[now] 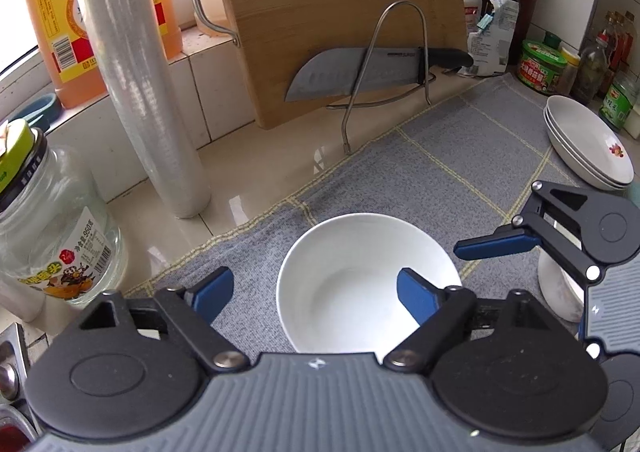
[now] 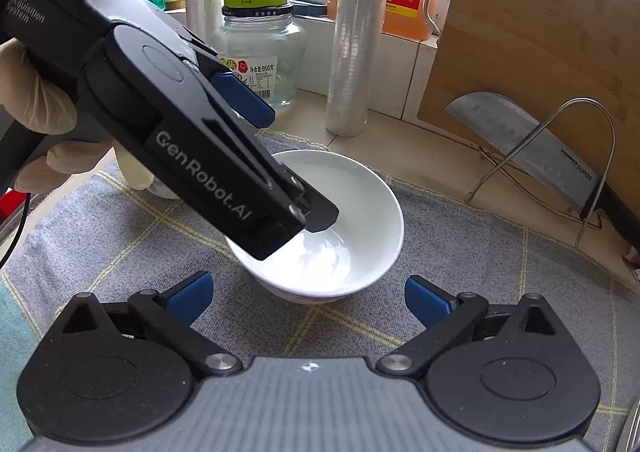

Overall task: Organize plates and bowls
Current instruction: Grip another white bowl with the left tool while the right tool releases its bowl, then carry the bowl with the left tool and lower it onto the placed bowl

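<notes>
A white bowl stands upright on the grey checked mat. My left gripper straddles the bowl's left wall, with one blue finger inside the bowl and the other outside over the mat. A gap shows between the outer pad and the wall, so it is open. My right gripper is open and holds nothing, its tips just short of the bowl's near side. Two stacked white plates with a flower mark lie at the mat's far right.
A glass jar, a roll of cling film, an orange bottle and a cutting board with a knife in a wire rack line the back. Sauce bottles crowd the far right. Another white dish sits partly behind the right gripper.
</notes>
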`<state>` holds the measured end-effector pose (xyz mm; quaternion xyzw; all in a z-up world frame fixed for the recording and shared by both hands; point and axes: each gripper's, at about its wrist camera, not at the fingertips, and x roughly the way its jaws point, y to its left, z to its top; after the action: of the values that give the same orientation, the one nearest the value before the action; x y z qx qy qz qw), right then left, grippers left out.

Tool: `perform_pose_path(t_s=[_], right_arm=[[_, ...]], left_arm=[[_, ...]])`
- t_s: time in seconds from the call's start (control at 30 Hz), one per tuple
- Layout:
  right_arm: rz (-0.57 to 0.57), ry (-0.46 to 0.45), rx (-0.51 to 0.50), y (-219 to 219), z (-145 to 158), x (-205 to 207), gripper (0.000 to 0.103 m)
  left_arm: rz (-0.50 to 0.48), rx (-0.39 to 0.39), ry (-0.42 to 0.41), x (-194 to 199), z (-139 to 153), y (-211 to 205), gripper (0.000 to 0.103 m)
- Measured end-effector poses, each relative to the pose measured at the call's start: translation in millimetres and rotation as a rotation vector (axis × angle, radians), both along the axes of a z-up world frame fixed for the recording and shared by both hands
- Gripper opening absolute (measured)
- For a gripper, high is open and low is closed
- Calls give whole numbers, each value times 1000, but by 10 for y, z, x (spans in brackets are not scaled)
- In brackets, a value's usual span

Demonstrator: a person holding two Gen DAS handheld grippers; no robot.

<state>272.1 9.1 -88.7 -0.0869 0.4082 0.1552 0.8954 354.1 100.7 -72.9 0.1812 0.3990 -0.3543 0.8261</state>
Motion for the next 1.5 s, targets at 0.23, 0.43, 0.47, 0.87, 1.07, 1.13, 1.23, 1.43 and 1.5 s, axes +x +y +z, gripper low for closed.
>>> perform_pose_path(t_s=[0.23,0.43,0.47,0.87,1.07,1.13,1.23,1.43,1.5], right_arm=[[0,0,-11,31,-43,116,103],[0,-1,-1,24,-64,169,102],[3,-3,-3,26,-68,175,102],[-5,1,9,10,-62,208,93],[-8,1,5,16,-52,182,92],[-7,0,5,15,-37,166,92],[-2,-4,2,16,-1,137,92],[3,-9,4,-16,85,55,92],[3,-12,5,-31,122,19,92]], left_arm=[[-37,0,42,58,-44,-38,67],[-52,15,66,87,-79,-67,60],[-52,17,67,88,-84,-67,60],[-46,1,88,105,-85,-37,53],[-50,3,84,73,-66,-41,53],[-51,5,82,59,-58,-42,53],[-50,5,76,19,-29,-42,53],[-56,-5,60,-81,74,-58,53],[-57,-9,56,-117,106,-70,53]])
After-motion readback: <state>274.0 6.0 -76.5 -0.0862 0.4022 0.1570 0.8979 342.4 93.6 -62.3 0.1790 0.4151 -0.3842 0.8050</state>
